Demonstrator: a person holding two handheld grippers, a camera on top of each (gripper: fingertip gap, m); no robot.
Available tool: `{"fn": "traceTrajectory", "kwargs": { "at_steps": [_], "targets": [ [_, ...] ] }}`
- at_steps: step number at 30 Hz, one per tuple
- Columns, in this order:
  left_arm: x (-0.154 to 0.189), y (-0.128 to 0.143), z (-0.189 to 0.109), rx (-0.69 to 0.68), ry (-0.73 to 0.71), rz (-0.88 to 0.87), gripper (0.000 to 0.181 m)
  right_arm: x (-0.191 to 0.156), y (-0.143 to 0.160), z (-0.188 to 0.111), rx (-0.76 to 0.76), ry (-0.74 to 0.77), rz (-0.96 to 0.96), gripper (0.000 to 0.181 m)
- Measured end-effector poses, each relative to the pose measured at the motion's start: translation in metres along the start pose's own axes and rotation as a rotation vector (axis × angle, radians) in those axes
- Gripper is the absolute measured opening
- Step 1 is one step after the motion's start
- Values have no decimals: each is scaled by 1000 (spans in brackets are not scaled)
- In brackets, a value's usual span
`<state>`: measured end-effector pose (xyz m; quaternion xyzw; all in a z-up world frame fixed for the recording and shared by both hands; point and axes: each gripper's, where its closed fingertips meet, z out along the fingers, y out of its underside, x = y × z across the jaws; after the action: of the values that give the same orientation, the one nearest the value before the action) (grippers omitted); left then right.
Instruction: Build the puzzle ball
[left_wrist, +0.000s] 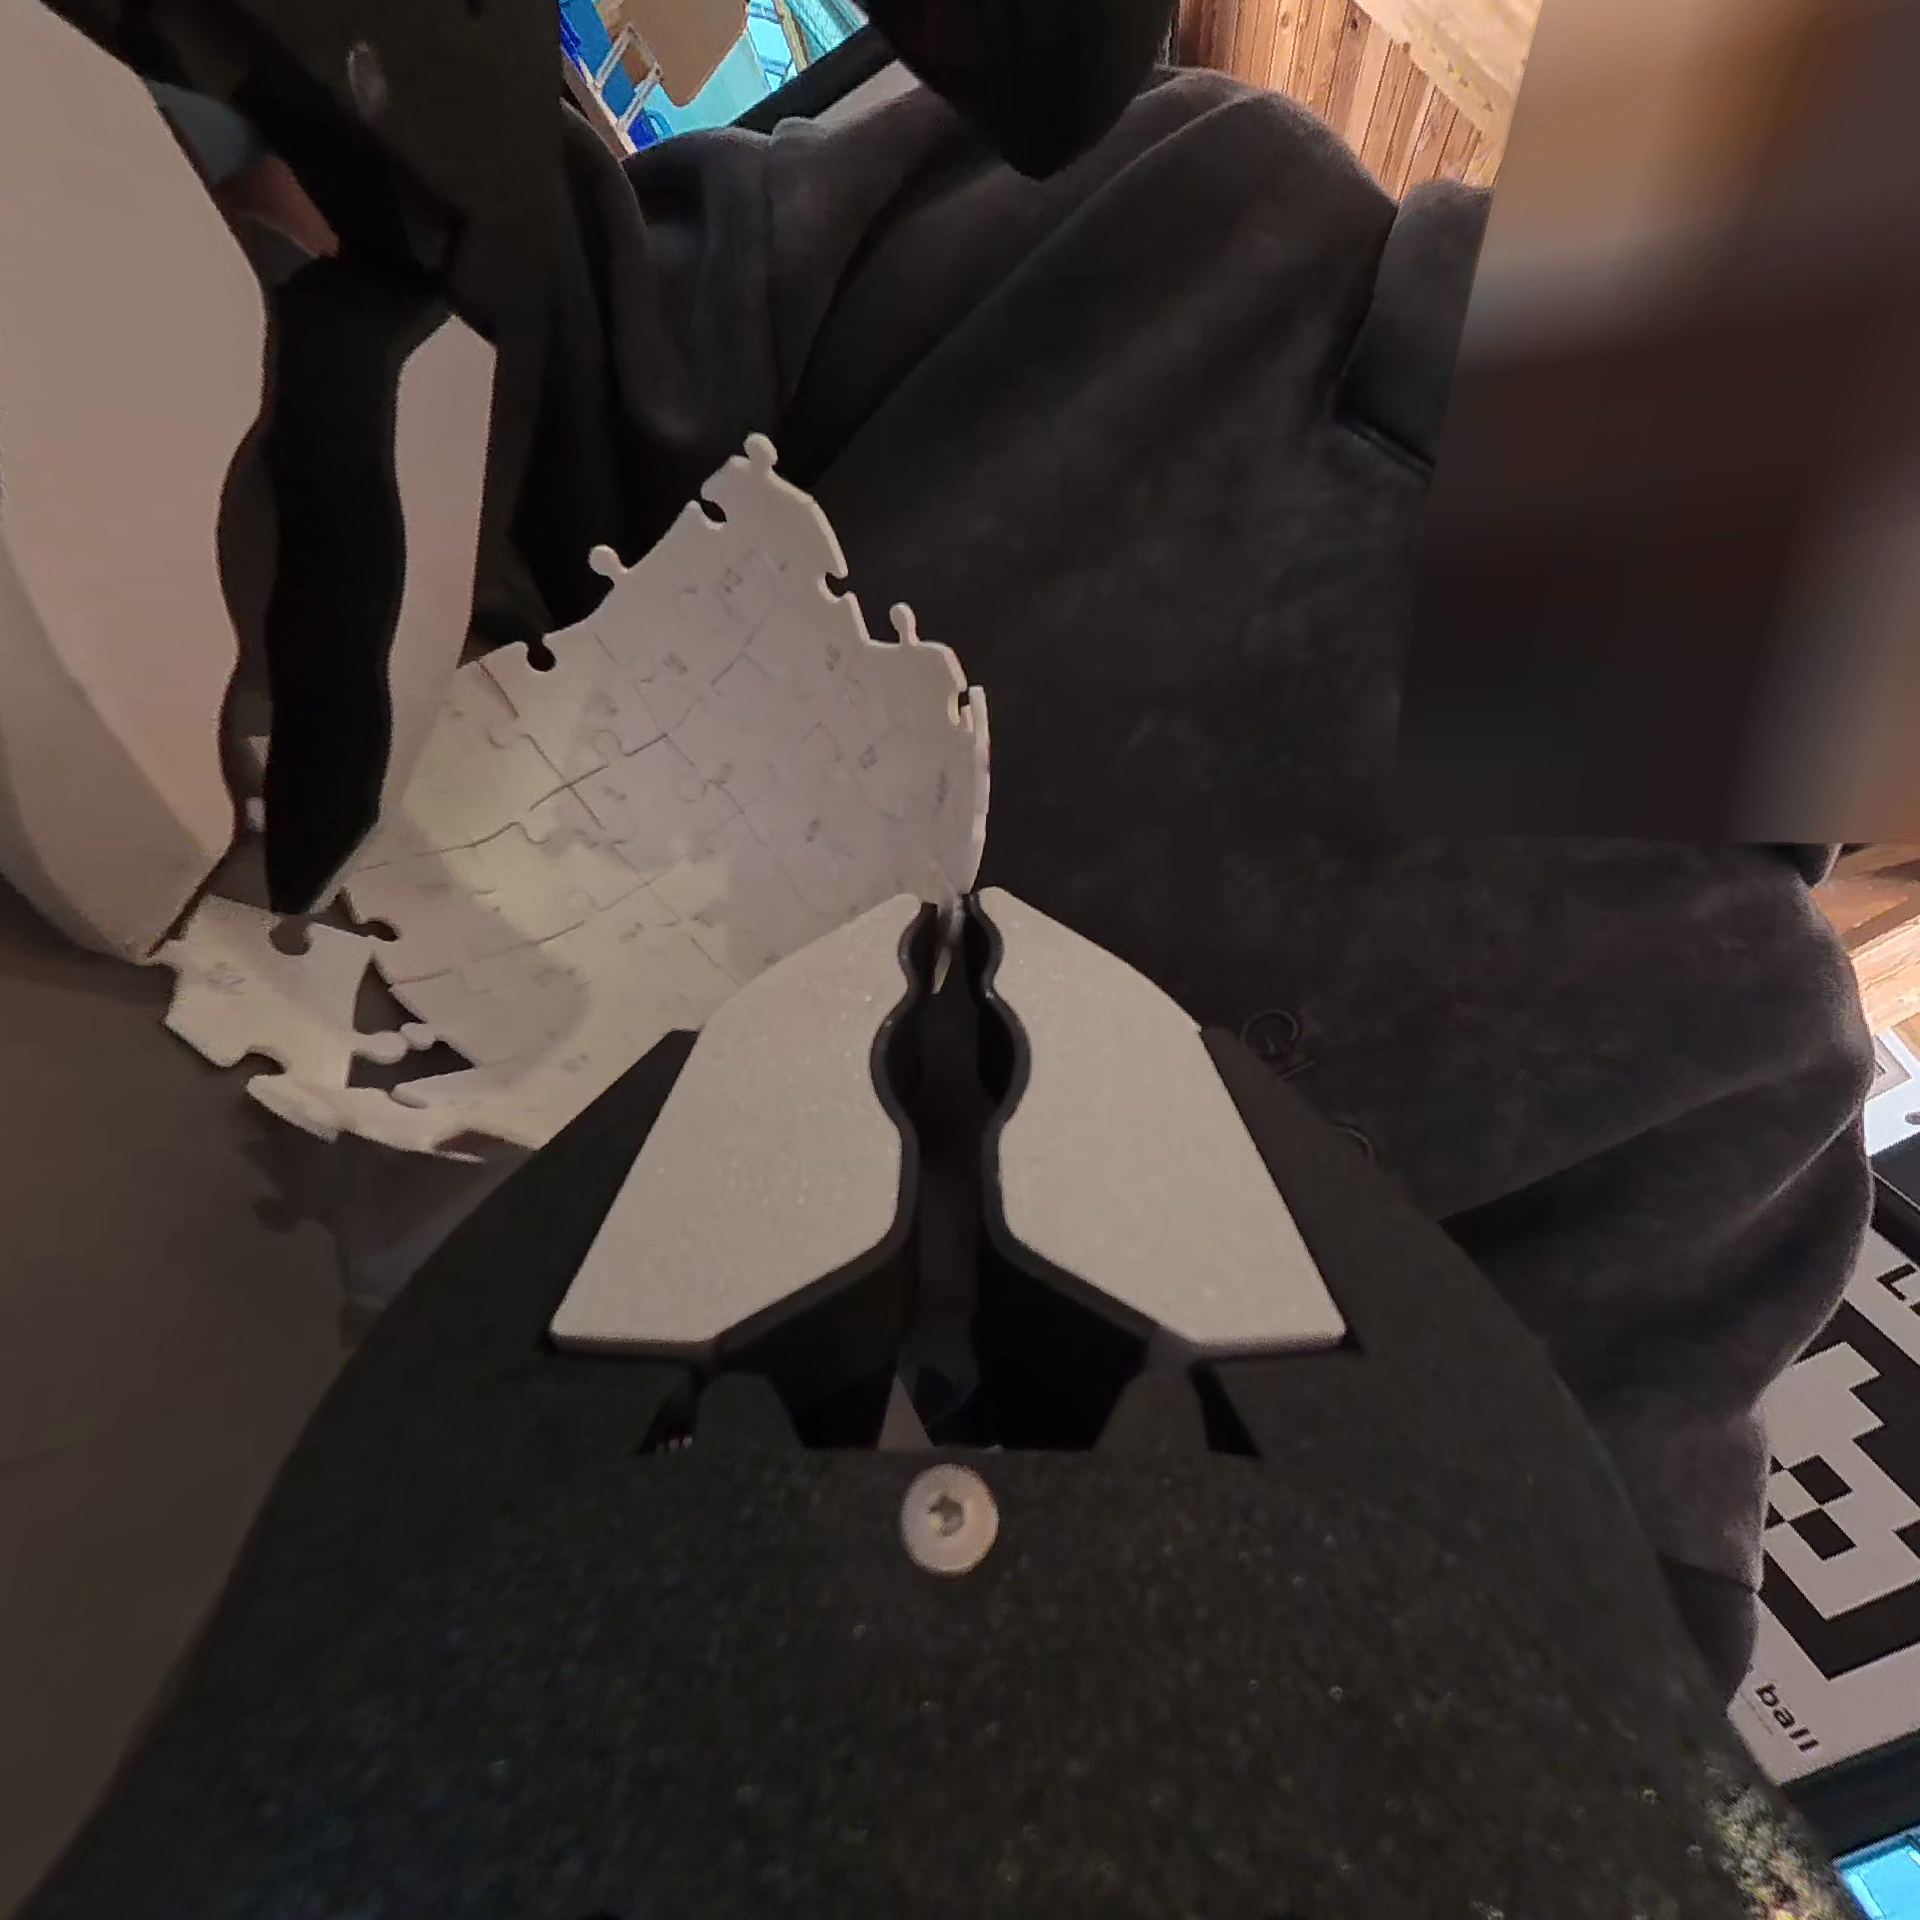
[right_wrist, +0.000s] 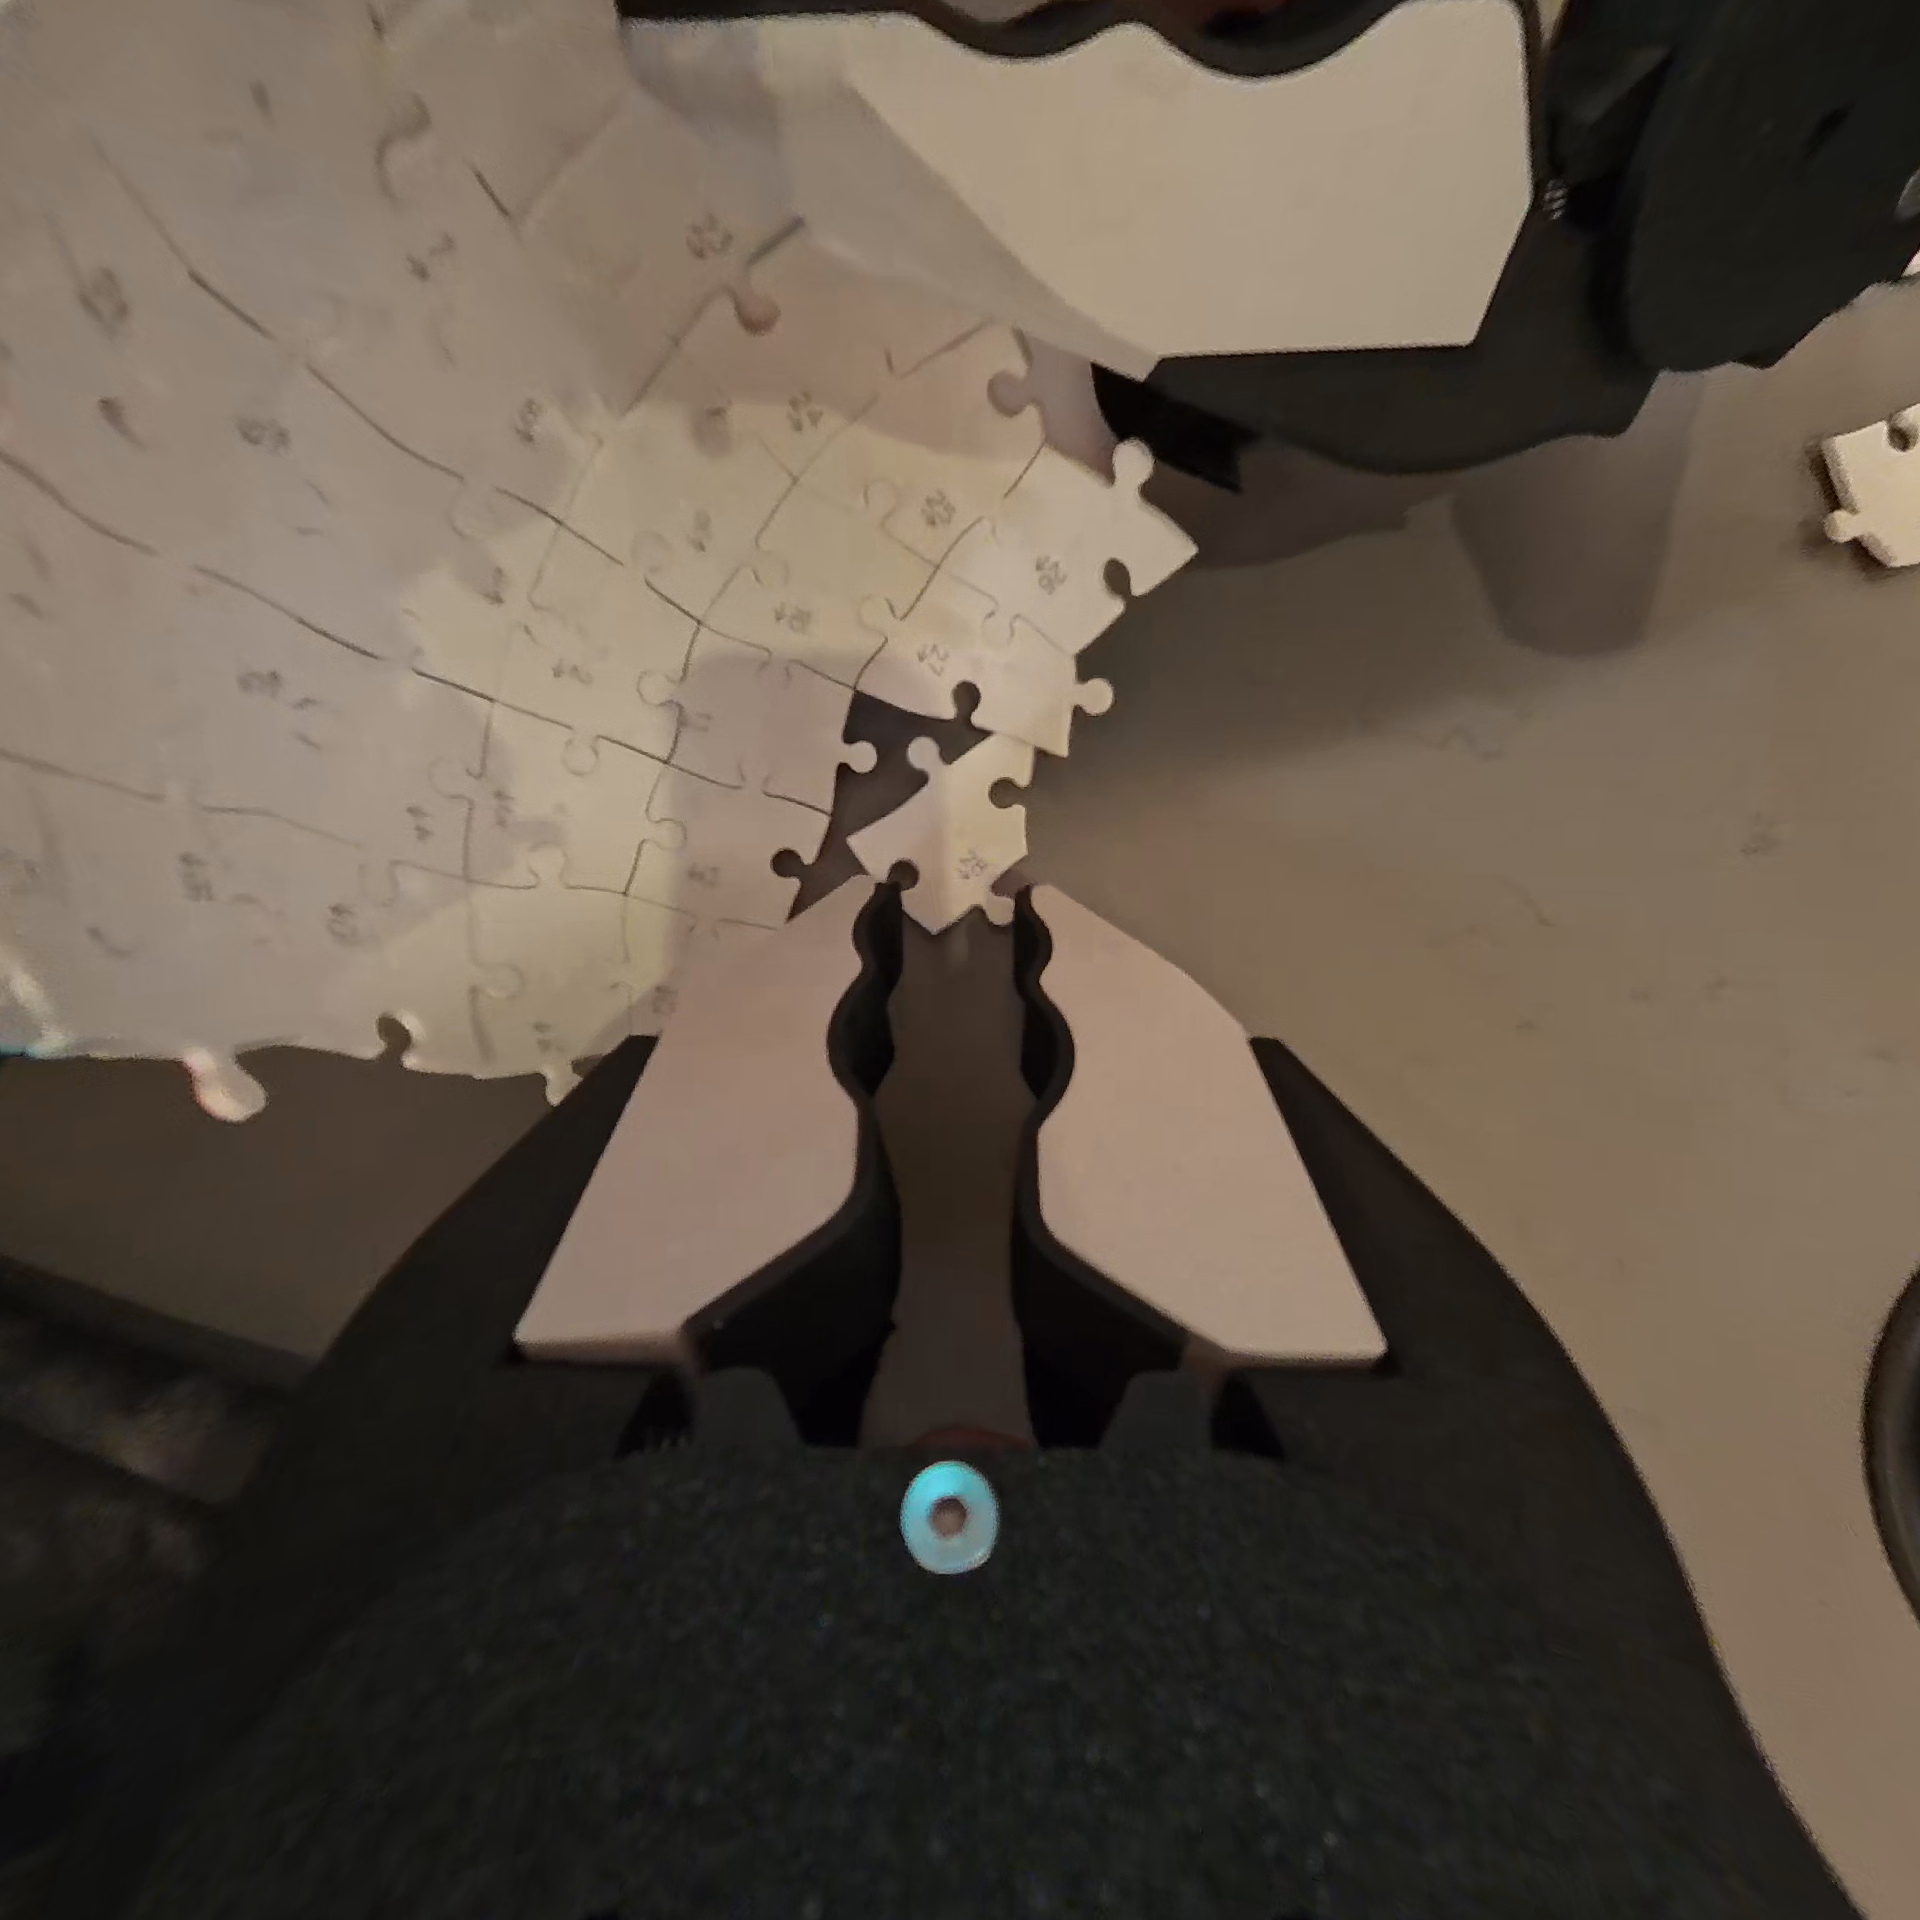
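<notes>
Shell (left_wrist: 717, 790), thin, light, snap-apart: left tongs (left_wrist: 948, 914) pinch its rim; right tongs (right_wrist: 956, 909), narrow, clamp loose piece (right_wrist: 961, 831) by one corner.

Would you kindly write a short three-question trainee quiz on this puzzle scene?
1. True or false: the left gripper is shut on the shell's rim.
2. The right gripper's piece is: A) locked in, B) beside a gap, C) lying flat on the table.
3. Where is the spare piece?

Key: 1 true. 2 B. 3 On the table, at the right edge of the right wrist view.
</notes>
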<state>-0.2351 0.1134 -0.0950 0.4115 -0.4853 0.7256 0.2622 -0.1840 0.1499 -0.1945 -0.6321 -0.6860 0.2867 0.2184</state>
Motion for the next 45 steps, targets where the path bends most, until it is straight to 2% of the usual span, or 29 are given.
{"fn": "traceTrajectory", "kwargs": {
  "at_steps": [14, 15, 26, 36, 40, 45],
  "targets": [
    [0, 2, 1, -13, -5, 7, 4, -3, -1, 2, -3, -13, 16, 14],
    [0, 2, 1, -13, -5, 7, 4, -4, 0, 1, -12, -16, 11, 0],
    [0, 1, 0, 0, -2, 1, 4, -5, 0, 0, -23, -10, -6, 9],
    [0, 1, 0, -2, -2, 3, 4, -7, 0, 2, -35, -7, -16, 4],
    [0, 1, 0, -1, -2, 2, 4, -12, -12, -8, 20, -27, -10, 4],
    [0, -4, -3, 33, 5, -15, 4, -11, -16, -6, 25, 23, -32, 3]
  ]
}}
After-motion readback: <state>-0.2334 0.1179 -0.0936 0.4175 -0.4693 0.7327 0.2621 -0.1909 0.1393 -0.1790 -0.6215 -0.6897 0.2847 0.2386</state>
